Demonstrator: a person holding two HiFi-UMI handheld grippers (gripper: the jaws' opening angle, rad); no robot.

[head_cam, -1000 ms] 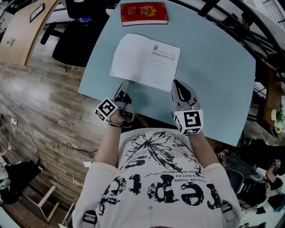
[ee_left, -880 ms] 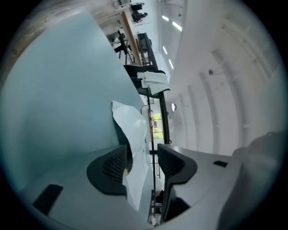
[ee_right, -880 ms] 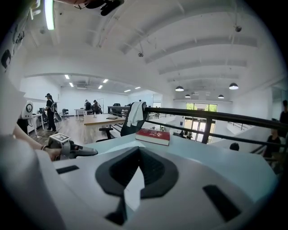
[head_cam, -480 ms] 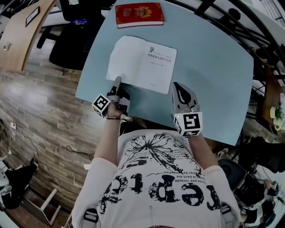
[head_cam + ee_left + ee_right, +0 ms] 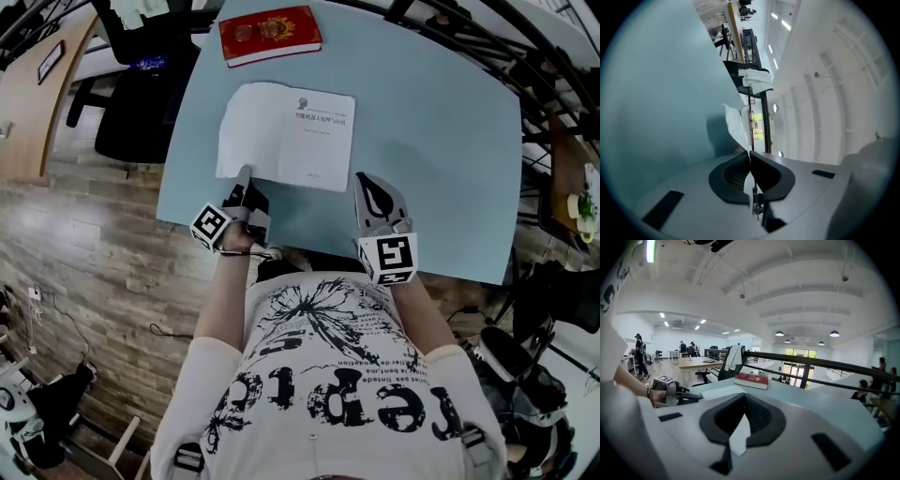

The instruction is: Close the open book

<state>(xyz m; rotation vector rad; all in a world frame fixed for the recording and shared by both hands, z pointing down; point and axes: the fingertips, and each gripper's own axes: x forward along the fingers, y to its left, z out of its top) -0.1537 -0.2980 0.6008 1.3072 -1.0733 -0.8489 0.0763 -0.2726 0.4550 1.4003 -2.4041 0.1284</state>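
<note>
An open book [image 5: 286,136] with white pages lies flat on the pale blue table [image 5: 441,169], and its near left corner shows as a thin white sheet [image 5: 736,124] in the left gripper view. My left gripper [image 5: 244,176] is at that corner. It is rolled on its side and its jaws [image 5: 749,153] are shut on the edge of the sheet. My right gripper [image 5: 362,178] rests on the table just right of the book's near right corner, apart from it. Its pads [image 5: 744,397] meet with nothing between them.
A closed red book [image 5: 270,34] lies at the table's far edge, beyond the open one, and shows as a red book [image 5: 751,380] in the right gripper view. A black office chair [image 5: 141,84] stands left of the table. A dark railing [image 5: 820,363] runs behind the far edge.
My left gripper has pushed forward from in front of the book onto its near left corner. The right gripper has stayed in place.
</note>
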